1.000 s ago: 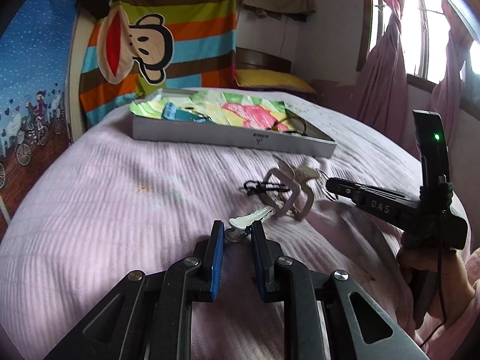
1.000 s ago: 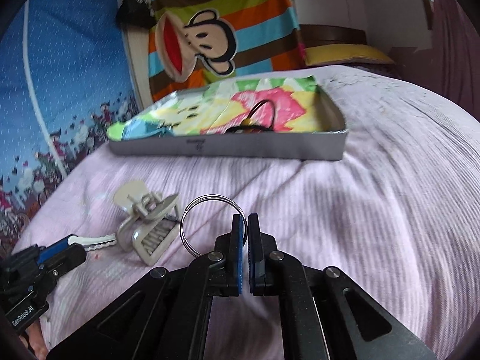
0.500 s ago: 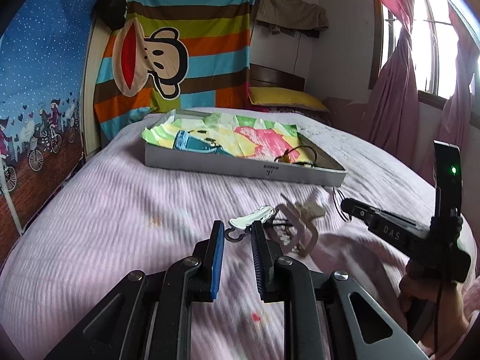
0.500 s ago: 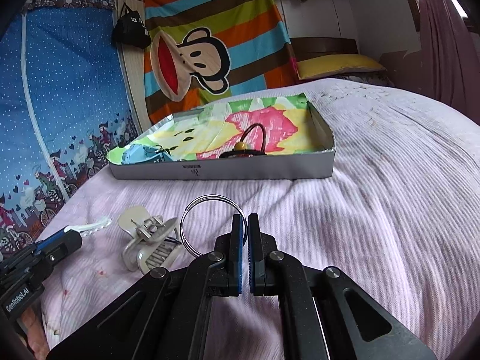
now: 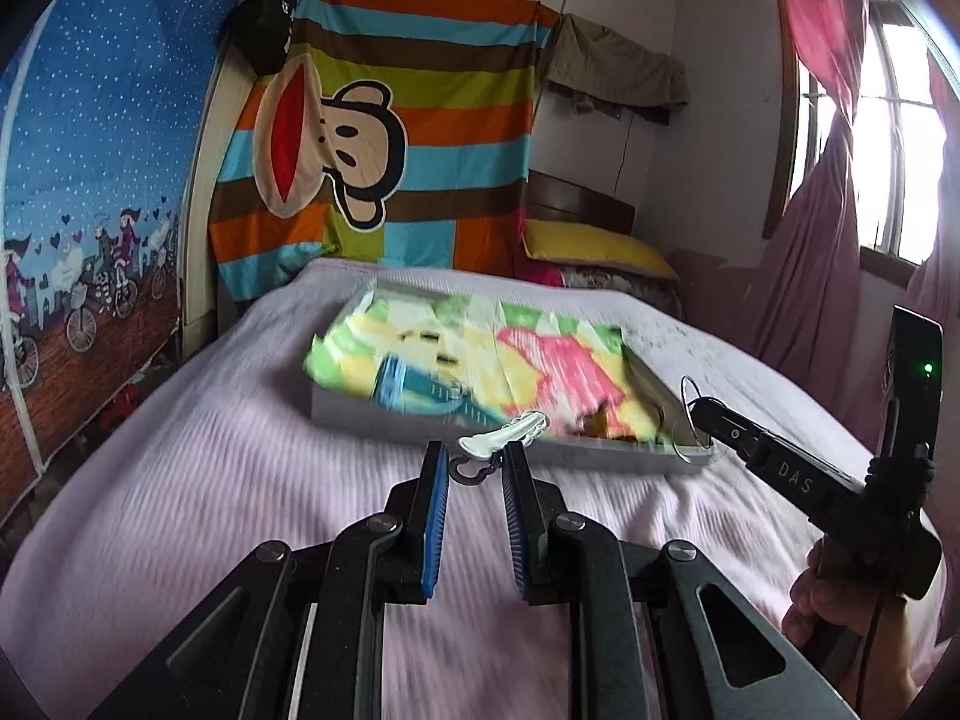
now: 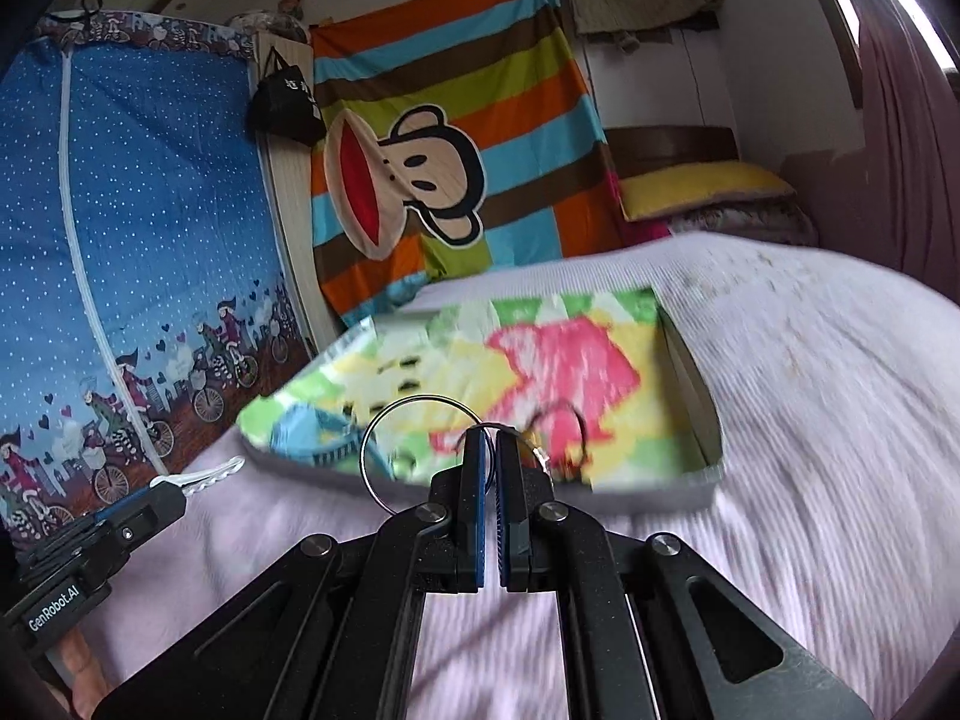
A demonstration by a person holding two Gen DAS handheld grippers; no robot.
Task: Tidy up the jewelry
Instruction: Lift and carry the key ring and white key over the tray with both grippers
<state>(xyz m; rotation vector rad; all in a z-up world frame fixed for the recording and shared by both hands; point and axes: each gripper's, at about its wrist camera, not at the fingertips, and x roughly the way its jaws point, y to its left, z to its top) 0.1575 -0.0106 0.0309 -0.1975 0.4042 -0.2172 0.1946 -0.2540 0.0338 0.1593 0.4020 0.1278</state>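
Observation:
My left gripper (image 5: pixel 474 468) is held above the lilac bedspread, shut on the dark clasp of a white wavy charm (image 5: pixel 504 441) that sticks out past its fingertips. The charm (image 6: pixel 201 476) also pokes out of the left gripper (image 6: pixel 171 492) in the right wrist view. My right gripper (image 6: pixel 489 444) is shut on a thin metal ring (image 6: pixel 375 429), held up in front of the tray. The tray (image 6: pixel 648 495) is a shallow grey box lined with bright patterned cloth, blurred by motion. From the left wrist view the right gripper (image 5: pixel 699 411) hovers with the ring (image 5: pixel 687 399) at the near right corner of the tray (image 5: pixel 384 420).
A black cord loop (image 6: pixel 567 429) and a blue striped item (image 6: pixel 318 438) lie inside the tray. A hand (image 5: pixel 840 594) grips the right handle. A yellow pillow (image 5: pixel 600 246) sits at the bed's head, with pink curtains (image 5: pixel 804 252) on the right.
Both grippers have risen off the bed and moved forward to the tray with their items. The beige claw clip and black cord on the bedspread have dropped out of view.

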